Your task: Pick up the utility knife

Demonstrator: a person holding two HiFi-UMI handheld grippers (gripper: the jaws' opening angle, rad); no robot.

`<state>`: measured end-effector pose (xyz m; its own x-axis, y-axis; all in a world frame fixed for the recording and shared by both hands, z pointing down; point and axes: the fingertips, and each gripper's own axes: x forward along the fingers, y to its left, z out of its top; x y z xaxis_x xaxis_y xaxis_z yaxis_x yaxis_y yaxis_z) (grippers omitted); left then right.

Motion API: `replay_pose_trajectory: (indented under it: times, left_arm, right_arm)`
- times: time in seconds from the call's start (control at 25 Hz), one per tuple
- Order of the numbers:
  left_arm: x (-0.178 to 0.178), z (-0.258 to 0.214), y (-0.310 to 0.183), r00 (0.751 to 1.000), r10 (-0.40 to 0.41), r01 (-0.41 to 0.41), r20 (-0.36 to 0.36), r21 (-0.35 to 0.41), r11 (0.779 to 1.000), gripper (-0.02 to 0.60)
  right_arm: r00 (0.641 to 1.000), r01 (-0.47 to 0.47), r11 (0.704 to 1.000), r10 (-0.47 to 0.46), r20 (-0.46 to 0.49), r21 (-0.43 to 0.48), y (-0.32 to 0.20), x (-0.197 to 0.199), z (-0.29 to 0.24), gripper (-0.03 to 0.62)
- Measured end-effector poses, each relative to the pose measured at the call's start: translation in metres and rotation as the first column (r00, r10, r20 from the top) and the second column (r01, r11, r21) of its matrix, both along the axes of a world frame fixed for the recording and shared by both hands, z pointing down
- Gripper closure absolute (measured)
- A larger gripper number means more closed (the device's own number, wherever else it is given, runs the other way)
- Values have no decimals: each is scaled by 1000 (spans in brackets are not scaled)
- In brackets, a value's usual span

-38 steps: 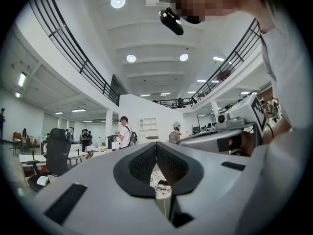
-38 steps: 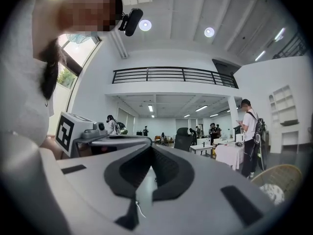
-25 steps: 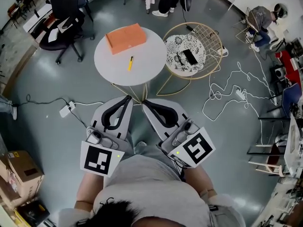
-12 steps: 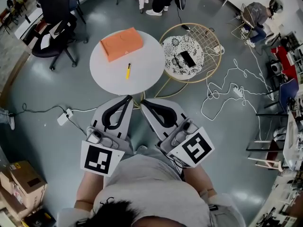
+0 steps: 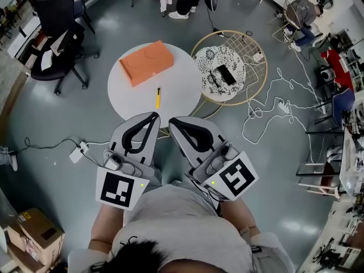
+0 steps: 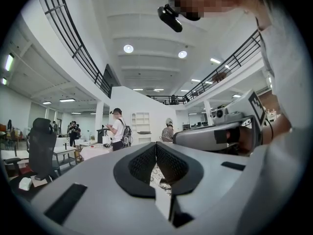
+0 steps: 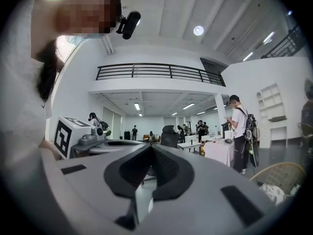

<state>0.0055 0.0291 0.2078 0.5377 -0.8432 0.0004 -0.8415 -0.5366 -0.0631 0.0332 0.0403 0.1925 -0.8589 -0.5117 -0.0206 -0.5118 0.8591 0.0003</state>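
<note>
Shells of your left gripper (image 5: 154,117) & right gripper (image 5: 172,120) look like matt grey plastic; pads (image 6: 143,164) are black, ribbed, rubbery. Utility knife (image 5: 158,97): prob. plastic. Round table (image 5: 131,95): smooth matt top. Orange box (image 5: 146,63): matt, card-like. Side table (image 5: 256,47): thin metal wire. Floor (image 5: 51,118): smooth w/ slight sheen.

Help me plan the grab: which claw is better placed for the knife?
Left, probably: the left claw lies closer to the utility knife, almost in line with it; the right claw is offset sideways. Both are shut.
</note>
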Motion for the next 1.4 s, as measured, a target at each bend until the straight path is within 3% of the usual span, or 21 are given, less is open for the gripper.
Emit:
replay_pose_trajectory:
  times: [0.76,1.12,1.4]
  left_arm:
    - [-73,20,-86,992,123,-123,-11,-29,992,571]
    - [-76,27,-92,986,164,-165,-35,-52,985,571]
    - [-72,27,-107,987,146,-149,-59,-35,988,571]
  right_arm:
    - [991,-136,991,135,-18,-22,-86,-71,14,586]
    - [980,-195,979,192,-57,-54,-97,-72,26,586]
    - [977,-207,975,202,-70,-81,-125,-64,42,586]
